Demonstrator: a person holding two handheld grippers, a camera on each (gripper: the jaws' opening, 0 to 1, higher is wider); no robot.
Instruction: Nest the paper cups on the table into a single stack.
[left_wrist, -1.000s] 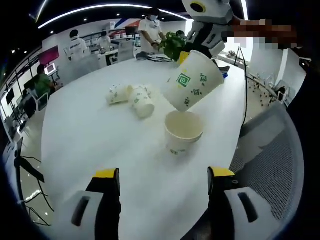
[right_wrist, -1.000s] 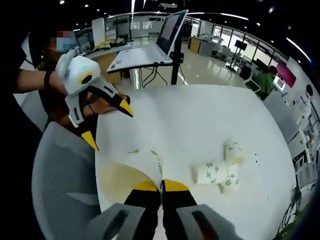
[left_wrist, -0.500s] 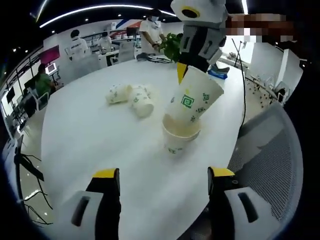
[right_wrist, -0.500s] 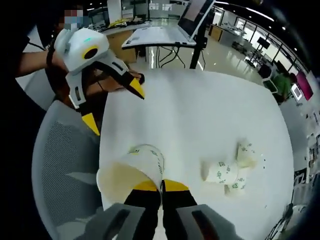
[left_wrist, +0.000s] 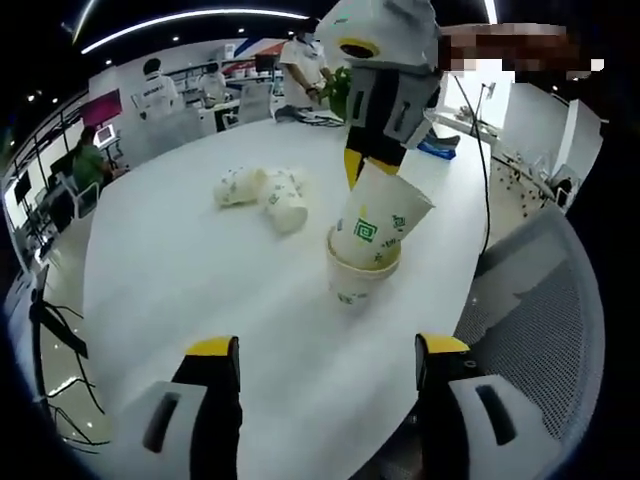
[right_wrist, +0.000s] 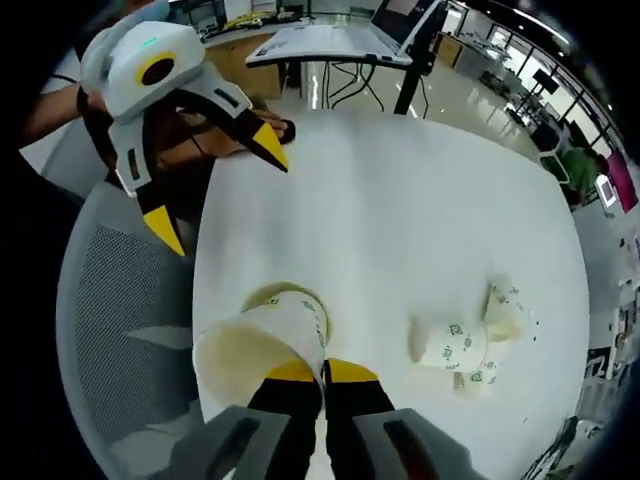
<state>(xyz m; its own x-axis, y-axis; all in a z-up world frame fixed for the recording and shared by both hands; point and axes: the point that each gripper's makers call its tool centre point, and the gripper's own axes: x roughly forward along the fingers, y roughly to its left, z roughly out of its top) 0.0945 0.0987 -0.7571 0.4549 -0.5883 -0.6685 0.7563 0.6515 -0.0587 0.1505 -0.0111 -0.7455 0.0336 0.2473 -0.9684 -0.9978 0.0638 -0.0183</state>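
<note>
A white paper cup with green marks (left_wrist: 380, 222) hangs tilted from my right gripper (left_wrist: 358, 168), which is shut on its rim. Its base sits inside the mouth of an upright cup (left_wrist: 356, 280) on the white round table (left_wrist: 180, 280). In the right gripper view the held cup (right_wrist: 262, 345) lies just ahead of my right gripper (right_wrist: 322, 372), with the upright cup's rim (right_wrist: 272, 295) behind it. Further off lie a few cups on their sides (left_wrist: 270, 195) (right_wrist: 462, 340). My left gripper (left_wrist: 328, 350) (right_wrist: 215, 190) stands open with nothing in it, near the table's edge.
A grey mesh chair (left_wrist: 545, 290) (right_wrist: 110, 310) stands at the table's edge beside the upright cup. A laptop on a stand (right_wrist: 330, 40) is beyond the table. People and desks (left_wrist: 160, 90) fill the far room. A potted plant (left_wrist: 338, 90) is on the table's far side.
My right gripper has come down with the held cup, from above and beside the upright cup to resting its base inside that cup's mouth. My left gripper has stayed still.
</note>
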